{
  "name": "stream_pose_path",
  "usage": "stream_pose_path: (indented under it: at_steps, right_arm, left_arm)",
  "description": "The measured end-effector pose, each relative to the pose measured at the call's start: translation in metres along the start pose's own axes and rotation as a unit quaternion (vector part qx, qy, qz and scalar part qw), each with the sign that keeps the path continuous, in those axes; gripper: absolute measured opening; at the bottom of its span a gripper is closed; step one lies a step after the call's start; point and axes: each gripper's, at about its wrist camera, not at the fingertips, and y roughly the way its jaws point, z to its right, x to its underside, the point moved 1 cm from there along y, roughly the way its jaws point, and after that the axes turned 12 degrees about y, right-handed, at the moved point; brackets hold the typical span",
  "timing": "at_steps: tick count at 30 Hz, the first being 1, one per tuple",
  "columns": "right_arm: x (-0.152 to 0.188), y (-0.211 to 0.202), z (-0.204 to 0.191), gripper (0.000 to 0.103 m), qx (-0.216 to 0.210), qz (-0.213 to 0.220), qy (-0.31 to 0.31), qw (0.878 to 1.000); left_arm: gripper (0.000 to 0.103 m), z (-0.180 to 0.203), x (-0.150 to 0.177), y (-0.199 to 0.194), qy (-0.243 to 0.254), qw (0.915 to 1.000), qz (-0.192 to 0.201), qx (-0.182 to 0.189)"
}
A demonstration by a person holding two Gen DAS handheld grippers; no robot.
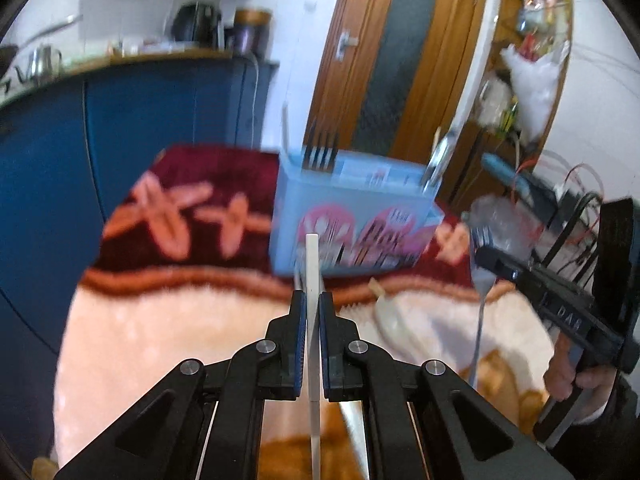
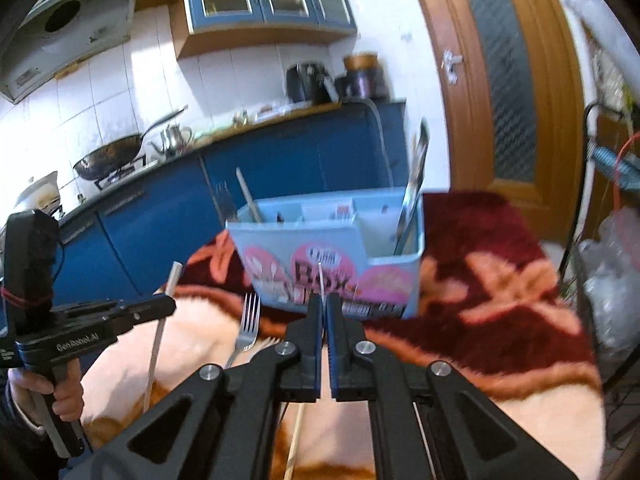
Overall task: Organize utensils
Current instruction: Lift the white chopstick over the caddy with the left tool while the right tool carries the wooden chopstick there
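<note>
My left gripper (image 1: 312, 300) is shut on a white chopstick (image 1: 312, 264) that stands upright between its pads. It shows again at the left of the right wrist view as left gripper (image 2: 170, 306) with the chopstick (image 2: 160, 332). My right gripper (image 2: 324, 304) is shut on a metal fork (image 1: 480, 320), seen only as a thin edge (image 2: 320, 280) in its own view. Its place in the other view is right gripper (image 1: 490, 258). Both are lifted in front of a light blue utensil box (image 1: 352, 216) (image 2: 332, 248) that holds several utensils upright.
A second metal fork (image 2: 248, 320) and a wooden utensil (image 1: 384, 312) lie on the red and pink blanket (image 1: 180, 320) (image 2: 500, 280). Blue cabinets (image 1: 160, 112) and a wooden door (image 1: 392, 60) stand behind. A cluttered shelf with cables (image 1: 560, 184) is at the right.
</note>
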Motion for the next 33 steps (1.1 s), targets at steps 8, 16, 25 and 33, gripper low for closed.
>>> stream_pose_path:
  at_steps: [8,16,25,33]
  right_arm:
    - [-0.019,-0.03,-0.005,0.004,0.042,0.093,-0.031,0.994]
    - [-0.035,-0.037,0.004,0.004,0.05,0.117,-0.021,0.992]
    - [-0.045,-0.038,0.006,0.004,0.057,0.136,-0.025,0.989]
    - [-0.056,-0.033,0.008,0.004,0.065,0.149,-0.028,0.986]
  left_arm:
    - [0.006,0.016,-0.034,-0.015,0.023,0.9955,0.09,-0.02]
    - [0.006,0.013,-0.073,-0.008,0.01,0.9841,0.173,-0.038]
    - [0.006,0.001,-0.118,0.001,-0.014,0.9682,0.242,-0.062]
    - [0.006,-0.014,-0.133,0.026,-0.056,0.9545,0.273,-0.107]
